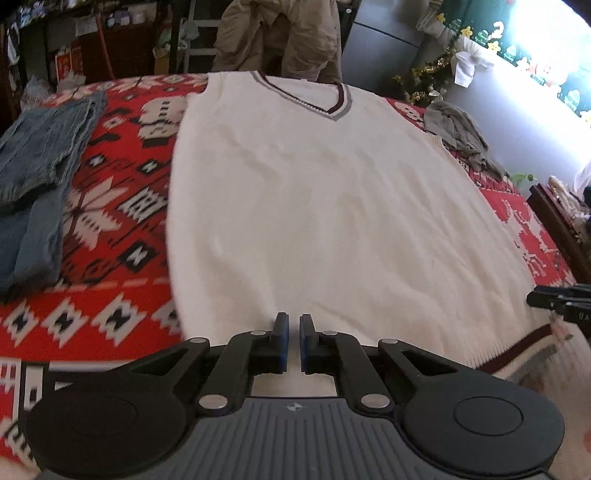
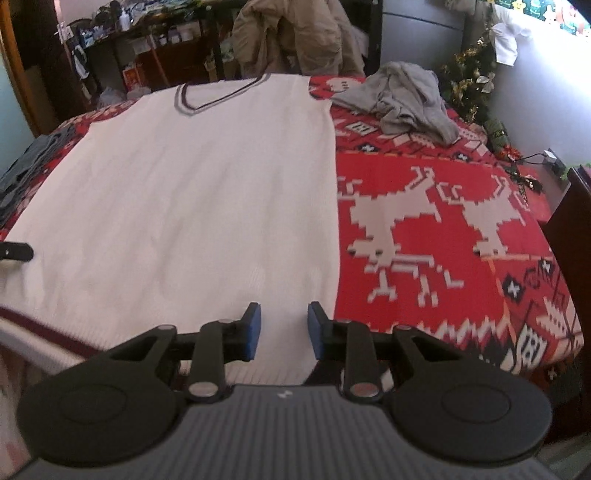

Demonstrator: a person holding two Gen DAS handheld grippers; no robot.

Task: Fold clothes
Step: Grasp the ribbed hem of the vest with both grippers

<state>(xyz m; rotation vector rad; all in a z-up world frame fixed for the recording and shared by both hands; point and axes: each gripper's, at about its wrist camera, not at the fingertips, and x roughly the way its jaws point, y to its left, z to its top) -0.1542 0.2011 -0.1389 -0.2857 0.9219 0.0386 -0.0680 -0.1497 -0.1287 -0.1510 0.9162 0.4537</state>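
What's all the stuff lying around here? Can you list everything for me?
Knit vest: one, white with dark-striped V-neck and hem, spread flat mid-bed.
Blanket: one, red with white and black patterns, covering the bed.
Jeans: blue denim, folded, on the vest's left.
Grey garment: one, crumpled, far right of the bed.
Beige jacket: one, hanging behind the bed.
Shelves: dark, cluttered, back left.
Tinsel decoration: green and gold, back right corner.
Left gripper: black with blue pads, nearly closed over the vest's hem.
Right gripper: same, open near the vest's right hem.
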